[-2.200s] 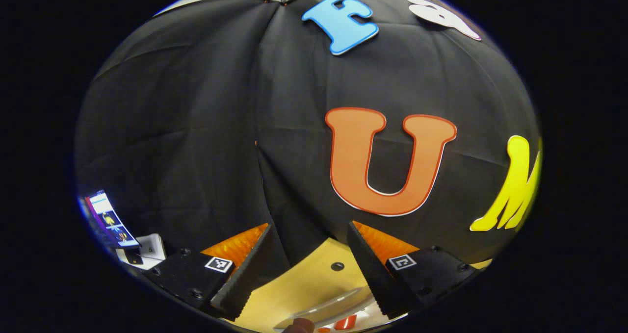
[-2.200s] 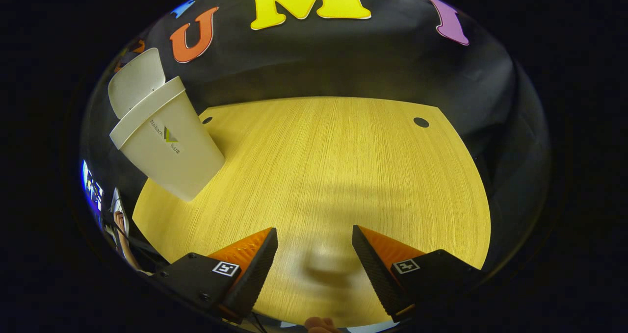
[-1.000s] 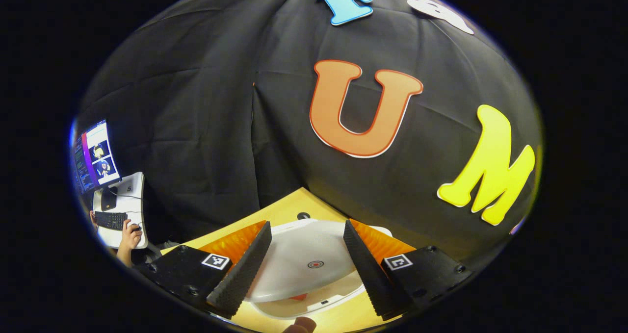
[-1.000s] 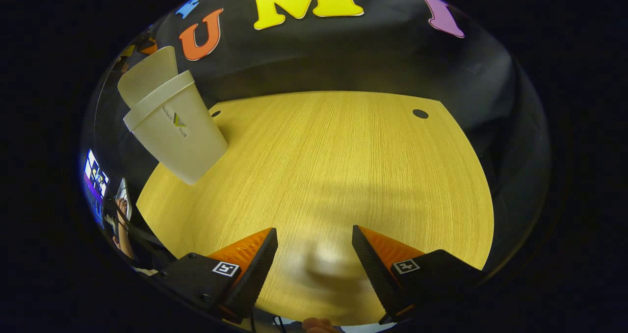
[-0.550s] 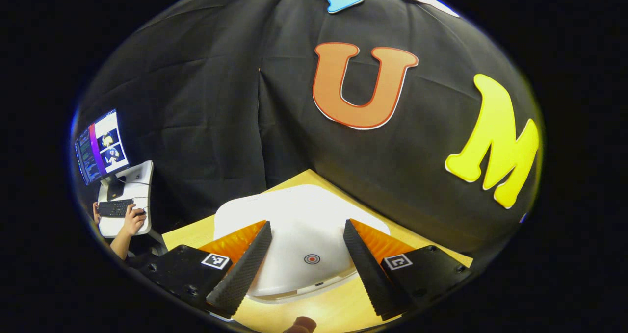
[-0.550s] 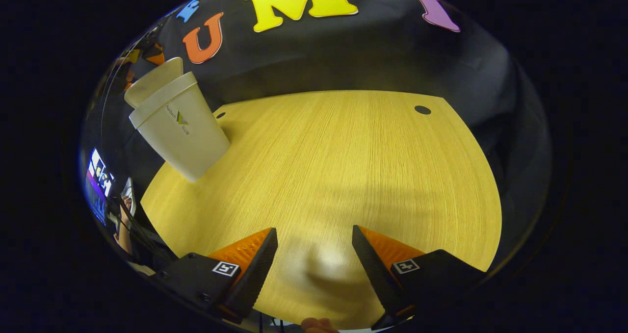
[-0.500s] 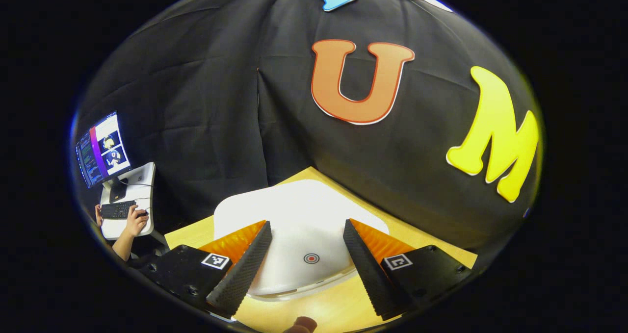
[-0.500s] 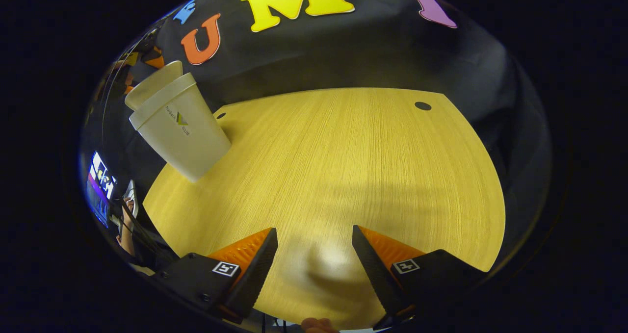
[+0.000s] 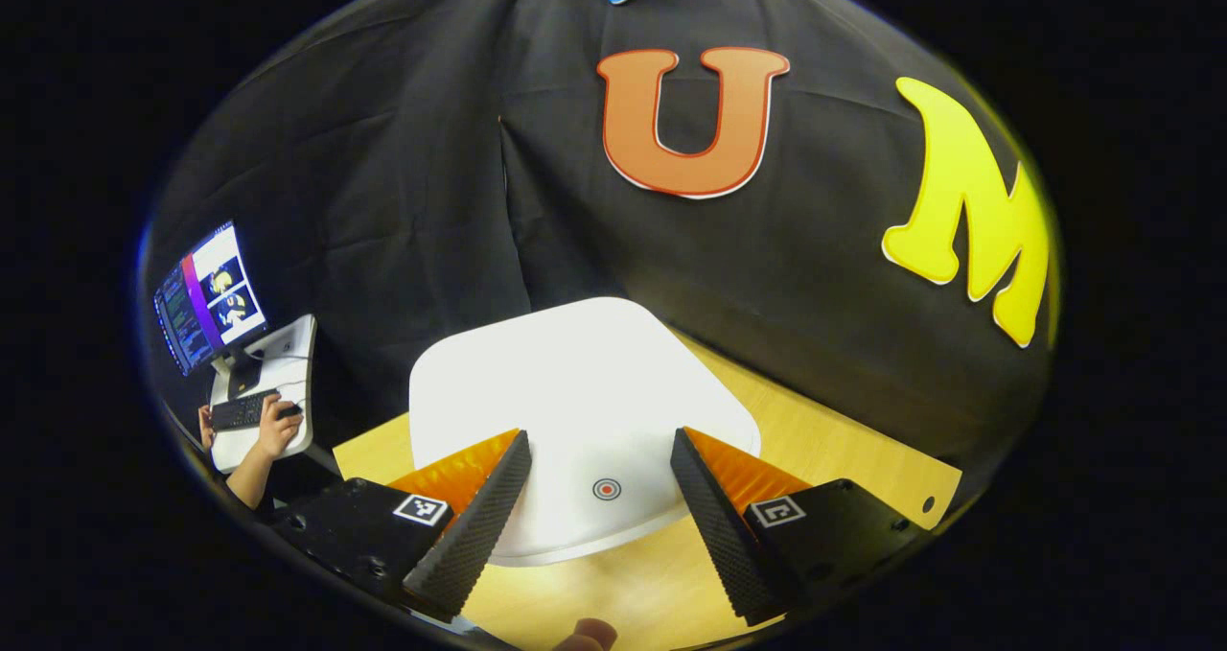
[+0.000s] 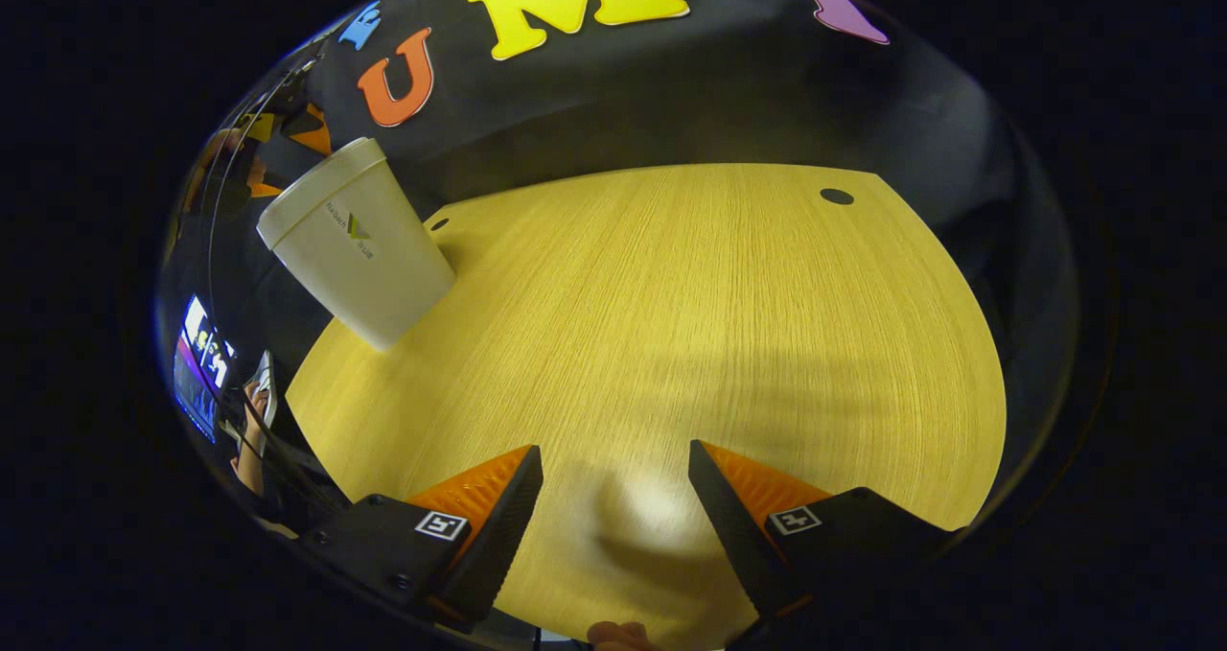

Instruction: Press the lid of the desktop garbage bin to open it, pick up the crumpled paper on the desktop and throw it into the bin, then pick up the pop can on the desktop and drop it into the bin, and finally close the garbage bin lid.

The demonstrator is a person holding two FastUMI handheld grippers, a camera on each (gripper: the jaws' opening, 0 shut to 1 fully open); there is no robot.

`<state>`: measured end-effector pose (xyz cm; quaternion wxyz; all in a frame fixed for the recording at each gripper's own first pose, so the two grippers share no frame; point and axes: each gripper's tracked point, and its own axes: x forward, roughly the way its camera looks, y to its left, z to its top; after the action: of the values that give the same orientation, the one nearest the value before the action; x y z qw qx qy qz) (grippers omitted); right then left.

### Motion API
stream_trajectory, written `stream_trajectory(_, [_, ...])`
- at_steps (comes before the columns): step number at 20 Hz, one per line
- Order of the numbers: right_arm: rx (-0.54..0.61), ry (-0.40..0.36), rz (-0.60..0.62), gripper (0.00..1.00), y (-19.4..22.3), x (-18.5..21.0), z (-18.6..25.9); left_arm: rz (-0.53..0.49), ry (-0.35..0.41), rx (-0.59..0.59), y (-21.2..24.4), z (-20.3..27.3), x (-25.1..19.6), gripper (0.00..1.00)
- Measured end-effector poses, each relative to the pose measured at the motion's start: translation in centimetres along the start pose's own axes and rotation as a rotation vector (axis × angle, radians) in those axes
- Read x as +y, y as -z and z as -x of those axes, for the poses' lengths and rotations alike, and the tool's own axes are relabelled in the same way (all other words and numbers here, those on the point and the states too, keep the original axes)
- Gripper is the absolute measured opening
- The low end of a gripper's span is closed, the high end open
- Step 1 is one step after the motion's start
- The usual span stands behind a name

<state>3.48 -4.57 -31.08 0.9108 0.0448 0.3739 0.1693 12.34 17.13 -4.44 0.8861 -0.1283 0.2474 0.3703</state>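
Observation:
The white desktop bin (image 10: 359, 248) stands at the table's far left corner, and its lid lies flat on top. In the left gripper view the white lid (image 9: 575, 392) sits just below me, with a small red ring mark (image 9: 606, 489) near its front edge. My left gripper (image 9: 596, 440) is open over the lid, one finger on each side of the ring mark; I cannot tell whether it touches. My right gripper (image 10: 613, 454) is open above the bare wooden table (image 10: 719, 325) and holds nothing.
A round cable hole (image 10: 836, 196) lies near the table's far right corner, another beside the bin. Off the table to the left stand a monitor (image 9: 206, 296) and a small stand where a person's hand (image 9: 276, 429) rests on a keyboard.
The bin lid has swung down from upright to flat. The left gripper has tipped down and come over it. The right gripper has barely moved.

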Motion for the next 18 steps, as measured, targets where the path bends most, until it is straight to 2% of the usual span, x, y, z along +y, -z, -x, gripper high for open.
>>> stream_trajectory(3, [0.01,-0.008,-0.013,0.98,0.6,-0.1,-0.2,-0.029,0.005,0.001,0.3,-0.4,-0.4,0.98])
stream_trajectory(6, [0.024,-0.014,-0.025,0.98,0.8,0.0,-0.3,0.06,0.036,0.017,0.7,-0.6,-1.2,0.99])
stream_trajectory(11, [0.003,-0.008,0.029,0.98,-0.4,0.6,-0.2,-0.001,0.022,-0.047,0.1,-0.5,-0.5,0.99])
stream_trajectory(13, [-0.019,-0.007,0.049,0.98,-1.4,1.0,0.2,-0.007,0.031,-0.066,0.0,-0.6,-0.7,0.99])
stream_trajectory(14, [-0.033,-0.003,0.057,0.94,-1.9,1.2,0.5,-0.011,0.041,-0.068,0.0,-0.5,-0.7,0.99])
stream_trajectory(18, [-0.111,0.046,0.057,0.98,-5.1,1.7,2.4,-0.039,0.094,-0.055,0.0,0.0,-1.1,0.99])
